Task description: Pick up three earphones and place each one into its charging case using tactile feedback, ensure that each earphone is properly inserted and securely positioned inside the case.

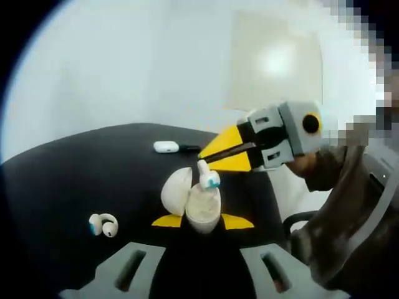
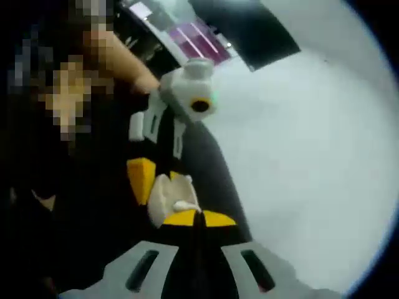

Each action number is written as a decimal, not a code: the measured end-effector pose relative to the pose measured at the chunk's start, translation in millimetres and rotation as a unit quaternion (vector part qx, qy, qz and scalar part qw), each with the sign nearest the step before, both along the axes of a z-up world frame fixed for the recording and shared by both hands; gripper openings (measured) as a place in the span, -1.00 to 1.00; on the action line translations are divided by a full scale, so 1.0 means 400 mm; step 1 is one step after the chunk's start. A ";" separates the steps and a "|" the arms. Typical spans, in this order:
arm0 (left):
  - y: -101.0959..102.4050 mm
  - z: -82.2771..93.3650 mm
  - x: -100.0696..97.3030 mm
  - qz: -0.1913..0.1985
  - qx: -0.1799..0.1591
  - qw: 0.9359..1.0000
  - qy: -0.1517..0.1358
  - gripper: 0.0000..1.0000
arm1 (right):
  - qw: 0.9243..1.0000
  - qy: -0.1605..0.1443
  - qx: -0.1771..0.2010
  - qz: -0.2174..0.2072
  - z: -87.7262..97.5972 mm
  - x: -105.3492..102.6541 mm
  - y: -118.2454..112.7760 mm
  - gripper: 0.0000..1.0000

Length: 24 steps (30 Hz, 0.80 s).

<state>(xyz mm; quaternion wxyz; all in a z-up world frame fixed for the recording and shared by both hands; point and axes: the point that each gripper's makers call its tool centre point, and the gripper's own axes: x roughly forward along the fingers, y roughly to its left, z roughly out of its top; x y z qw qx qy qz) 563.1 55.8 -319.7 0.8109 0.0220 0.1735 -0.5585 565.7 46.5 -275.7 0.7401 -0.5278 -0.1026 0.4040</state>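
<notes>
My left tool [image 1: 202, 222] reaches forward along the counter [image 1: 75, 180], its two yellow tips spread apart, one on either side of the open charging case [image 1: 201, 208] between them. My right tool [image 1: 212, 156] comes in from the right, tilted downward, its yellow tips pinched nearly together on the earphone [image 1: 207, 176] just above the case. My sleeve [image 1: 330, 168] sits behind it.

1. The open charging case [image 1: 198, 205] sits between the left hand-held gripper [image 1: 203, 222] jaws.
2. An earphone [image 1: 207, 176] stands in the case.
3. A second earphone [image 1: 103, 224] lies left on the tabletop [image 1: 93, 168].
4. A closed case [image 1: 166, 147] lies behind.
</notes>
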 end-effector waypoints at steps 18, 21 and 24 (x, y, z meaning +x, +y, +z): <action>-0.003 -0.001 -0.004 0.005 0.013 1.000 -0.023 -0.65 | 0.995 -0.071 -0.051 -0.045 0.007 -0.003 -0.004 -0.90; -0.004 -0.001 -0.006 0.002 0.019 0.999 -0.037 -0.65 | 0.997 -0.056 -0.038 -0.046 0.004 -0.004 -0.011 -0.90; -0.007 0.002 -0.011 -0.007 0.015 0.999 -0.035 -0.64 | 0.997 -0.061 -0.037 -0.042 0.004 -0.016 -0.012 -0.90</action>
